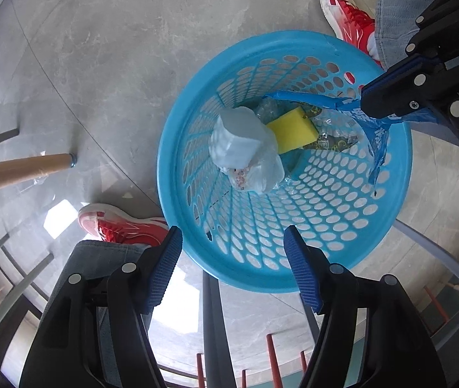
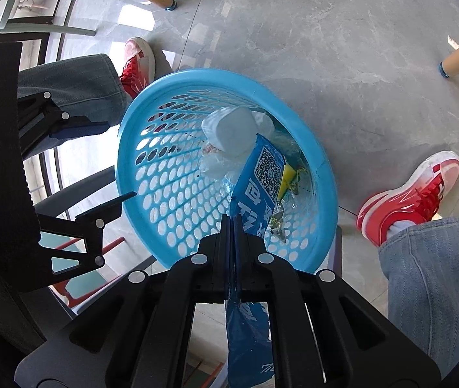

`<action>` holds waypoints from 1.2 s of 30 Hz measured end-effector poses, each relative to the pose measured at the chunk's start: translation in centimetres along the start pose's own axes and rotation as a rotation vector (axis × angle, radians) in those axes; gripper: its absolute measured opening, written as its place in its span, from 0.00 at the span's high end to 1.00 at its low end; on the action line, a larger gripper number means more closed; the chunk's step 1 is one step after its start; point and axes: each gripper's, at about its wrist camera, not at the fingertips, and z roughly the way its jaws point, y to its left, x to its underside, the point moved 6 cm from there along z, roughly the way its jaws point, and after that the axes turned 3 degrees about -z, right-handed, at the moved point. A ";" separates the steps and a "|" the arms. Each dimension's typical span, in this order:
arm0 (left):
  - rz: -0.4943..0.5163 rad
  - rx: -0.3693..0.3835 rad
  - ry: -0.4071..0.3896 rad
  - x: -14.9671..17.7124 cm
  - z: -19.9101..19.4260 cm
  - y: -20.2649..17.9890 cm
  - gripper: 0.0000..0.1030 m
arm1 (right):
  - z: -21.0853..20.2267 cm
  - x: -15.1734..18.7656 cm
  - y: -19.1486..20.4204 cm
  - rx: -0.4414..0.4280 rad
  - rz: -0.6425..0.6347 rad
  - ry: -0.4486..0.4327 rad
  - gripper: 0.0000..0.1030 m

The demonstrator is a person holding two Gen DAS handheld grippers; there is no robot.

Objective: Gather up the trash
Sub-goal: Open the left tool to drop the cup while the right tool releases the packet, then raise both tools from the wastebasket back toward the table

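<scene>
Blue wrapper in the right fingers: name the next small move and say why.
Probably open the right gripper and let go. It is shut on the blue wrapper, whose free end already hangs inside the blue basket, above the yellow sponge and white cup, so it should fall in.

The yellow sponge [image 1: 289,131] sits half buried under the white bottle [image 1: 240,139] and crinkly clear wrappers, the basket [image 2: 138,123] floor is basically covered, the blue wrapper [image 2: 263,174] print is too warped to read, and its lower end runs off the right wrist view's bottom edge.
</scene>
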 end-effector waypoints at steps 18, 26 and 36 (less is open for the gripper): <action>-0.049 -0.117 -0.231 3.5 -10.0 1.1 0.16 | -6.9 1.5 1.0 0.059 0.040 -0.178 0.32; -0.070 -0.139 -0.413 8.1 -16.7 0.3 0.15 | -12.8 5.0 5.9 0.145 -0.093 -0.294 0.26; -0.080 -0.100 -0.661 13.1 -25.5 -1.9 0.11 | -21.2 10.7 12.4 0.173 -0.248 -0.448 0.24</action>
